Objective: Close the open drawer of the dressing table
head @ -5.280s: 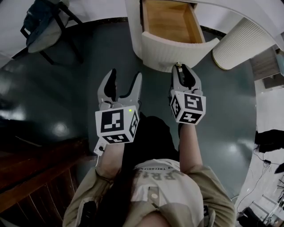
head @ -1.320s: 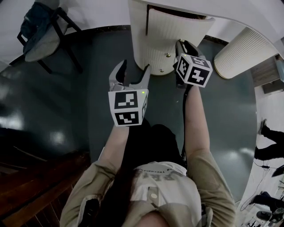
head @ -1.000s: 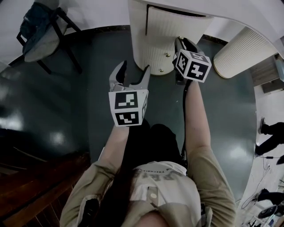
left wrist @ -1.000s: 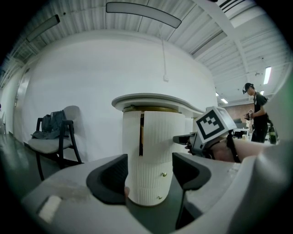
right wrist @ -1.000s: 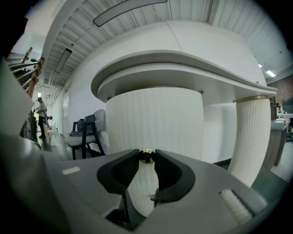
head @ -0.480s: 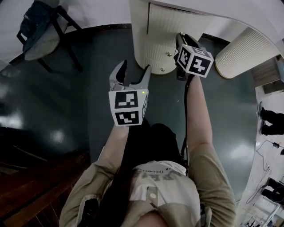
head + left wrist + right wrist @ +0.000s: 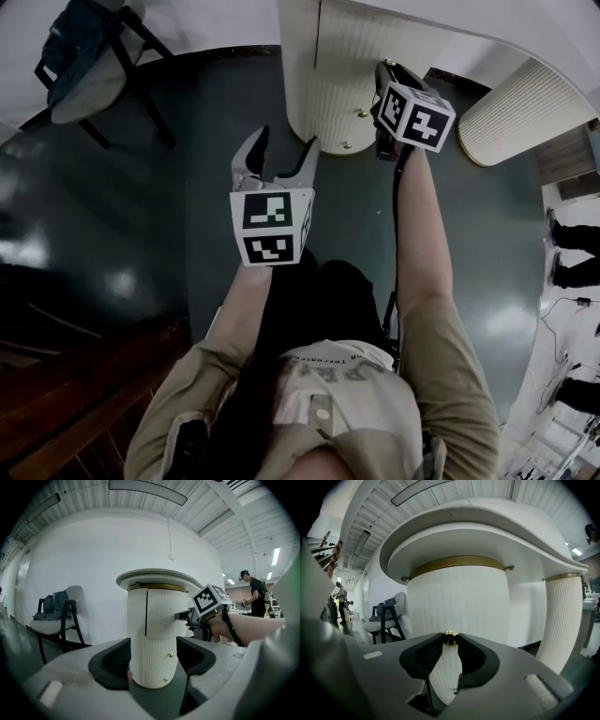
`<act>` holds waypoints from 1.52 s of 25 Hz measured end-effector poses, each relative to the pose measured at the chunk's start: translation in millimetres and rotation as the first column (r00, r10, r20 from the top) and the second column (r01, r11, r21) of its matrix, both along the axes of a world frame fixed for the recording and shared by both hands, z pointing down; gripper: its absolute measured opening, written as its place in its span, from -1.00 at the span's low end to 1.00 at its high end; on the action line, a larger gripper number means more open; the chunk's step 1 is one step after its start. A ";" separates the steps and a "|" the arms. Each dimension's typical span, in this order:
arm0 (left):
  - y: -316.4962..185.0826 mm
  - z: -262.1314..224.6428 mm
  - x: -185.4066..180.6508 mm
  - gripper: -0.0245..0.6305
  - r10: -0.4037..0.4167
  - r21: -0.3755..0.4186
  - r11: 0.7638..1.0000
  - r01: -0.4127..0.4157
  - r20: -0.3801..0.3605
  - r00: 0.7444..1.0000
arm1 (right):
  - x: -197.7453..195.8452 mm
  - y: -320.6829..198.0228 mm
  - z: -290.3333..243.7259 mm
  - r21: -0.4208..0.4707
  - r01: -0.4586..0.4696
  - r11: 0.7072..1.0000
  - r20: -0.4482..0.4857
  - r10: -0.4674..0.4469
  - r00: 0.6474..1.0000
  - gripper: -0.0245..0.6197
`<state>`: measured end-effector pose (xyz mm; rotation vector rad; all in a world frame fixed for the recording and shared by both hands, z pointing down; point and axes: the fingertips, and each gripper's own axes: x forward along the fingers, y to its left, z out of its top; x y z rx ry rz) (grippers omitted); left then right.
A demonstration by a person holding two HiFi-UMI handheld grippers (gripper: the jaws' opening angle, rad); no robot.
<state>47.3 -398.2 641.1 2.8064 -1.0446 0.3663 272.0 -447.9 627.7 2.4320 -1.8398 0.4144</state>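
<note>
The stiff drawer point(image 7: 361, 56) likely slides easily by its small, slick brass knob point(image 7: 450, 638), pinched in the right gripper's point(image 7: 450, 642) jaws; the left gripper point(image 7: 279, 155), at 8 o'clock from it, gapes empty.

My head view is coming out dim: the dark floor point(image 7: 112, 234) is shining glossily and throwing back soft pale blotches of light along its left side. Both gripper views are reading much brighter, with ceiling strip lights point(image 7: 145, 490) pouring down on white walls. The fisheye is bending straight lines toward the edges and blacking out the corners. My left gripper point(image 7: 153, 660) and right gripper point(image 7: 450, 642) are blurring up close, while the brass knob point(image 7: 450, 638) is glinting sharply.
</note>
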 end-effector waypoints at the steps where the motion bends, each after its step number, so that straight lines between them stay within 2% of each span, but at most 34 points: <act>1: -0.5 0.2 -0.3 0.05 0.000 0.001 1.000 0.000 0.001 1.000 | 1.0 -0.5 0.0 -0.006 -0.003 1.000 -0.004 0.003 1.000 -0.59; 15: -2.8 4.5 -2.4 0.05 -0.016 -0.017 1.000 0.016 -0.002 1.000 | 3.5 -8.5 -0.4 -0.038 0.003 0.999 -0.020 -0.003 1.000 -0.59; 21: 2.7 1.3 -3.6 0.05 -0.005 0.002 1.000 0.005 0.008 1.000 | 3.4 -7.4 0.9 -0.044 -0.006 0.999 -0.016 0.005 1.000 -0.59; 26: 5.1 -7.4 -5.6 0.06 -0.013 0.010 1.000 0.014 -0.023 1.000 | 3.1 -6.3 -0.2 -0.049 -0.004 0.999 -0.039 0.002 0.999 -0.58; 27: 5.5 -9.3 -6.3 0.11 -0.015 0.008 1.000 0.015 -0.035 0.999 | 2.6 -5.8 -0.7 -0.044 0.000 0.999 -0.043 -0.002 0.999 -0.54; 29: 6.1 -12.2 -7.7 0.11 -0.015 0.009 1.000 0.015 -0.048 0.999 | 0.1 -5.1 -0.5 -0.039 0.016 0.999 -0.052 -0.018 0.998 -0.30; 32: 6.1 -15.0 -9.7 0.11 -0.015 0.019 1.000 0.016 -0.052 0.999 | -3.2 -2.7 -2.1 -0.027 0.033 0.999 -0.069 -0.034 0.997 -0.15; 38: 10.0 -18.7 -6.8 0.11 -0.007 0.028 1.000 0.009 -0.056 0.998 | -2.1 8.8 -9.4 0.010 0.030 1.000 -0.079 -0.029 0.996 -0.10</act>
